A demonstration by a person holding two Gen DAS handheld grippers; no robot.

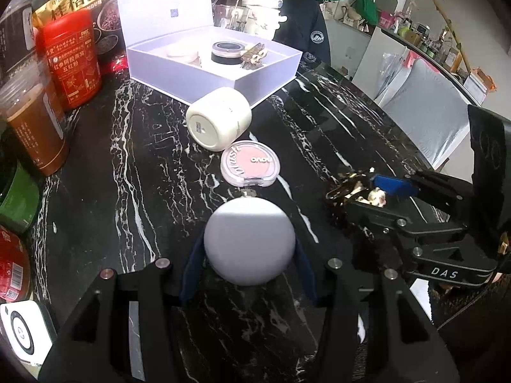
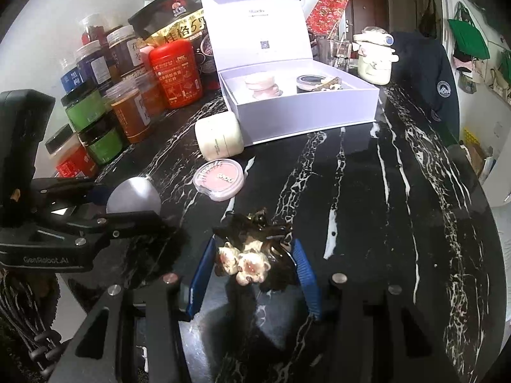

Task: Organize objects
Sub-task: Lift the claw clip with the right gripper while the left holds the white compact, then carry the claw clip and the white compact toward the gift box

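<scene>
Lilac box (image 2: 306, 108) already holds approx 3 items. L gripper (image 1: 249, 249) pinches round compact (image 1: 249, 242), R gripper (image 2: 255, 265) pinches hair clip (image 2: 252, 255), both over table; blush (image 1: 250, 162) & cream jar (image 1: 218, 118) left.

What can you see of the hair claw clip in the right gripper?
The hair claw clip is dark, glossy, plastic-looking, with curved teeth splaying toward the table and pale pink flower-like ornaments on its near side. It sits between the right gripper's blue-padded fingers, which press both its sides. Whether it rests on the black marble table or is just lifted is unclear. A similar clip lies in the white box.
</scene>
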